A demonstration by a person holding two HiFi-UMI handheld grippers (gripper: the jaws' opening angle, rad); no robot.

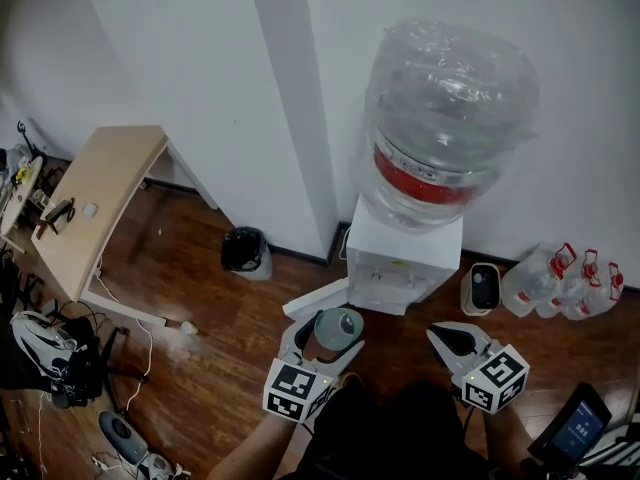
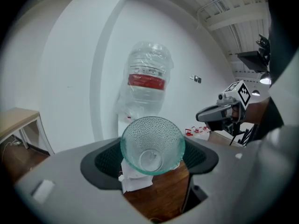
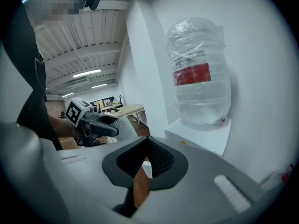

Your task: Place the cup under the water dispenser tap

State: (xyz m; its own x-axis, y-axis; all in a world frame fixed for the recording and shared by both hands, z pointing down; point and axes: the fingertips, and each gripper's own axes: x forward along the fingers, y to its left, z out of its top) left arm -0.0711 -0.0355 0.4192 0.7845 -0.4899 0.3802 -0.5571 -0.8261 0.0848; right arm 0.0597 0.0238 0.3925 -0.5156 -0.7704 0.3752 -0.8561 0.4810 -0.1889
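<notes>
Glass cup [image 2: 152, 146], pinched between the wide-spread fingers of the left gripper [image 2: 150, 157], near the water dispenser [image 1: 405, 253]; head view alone shows bin [image 1: 245, 250]; right gripper [image 3: 148, 143] view shows fingers pressed together, empty.

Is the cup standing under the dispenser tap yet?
No, the glass cup is clamped in the jaws of the left gripper, in front of the white water dispenser, not set down under it.
</notes>
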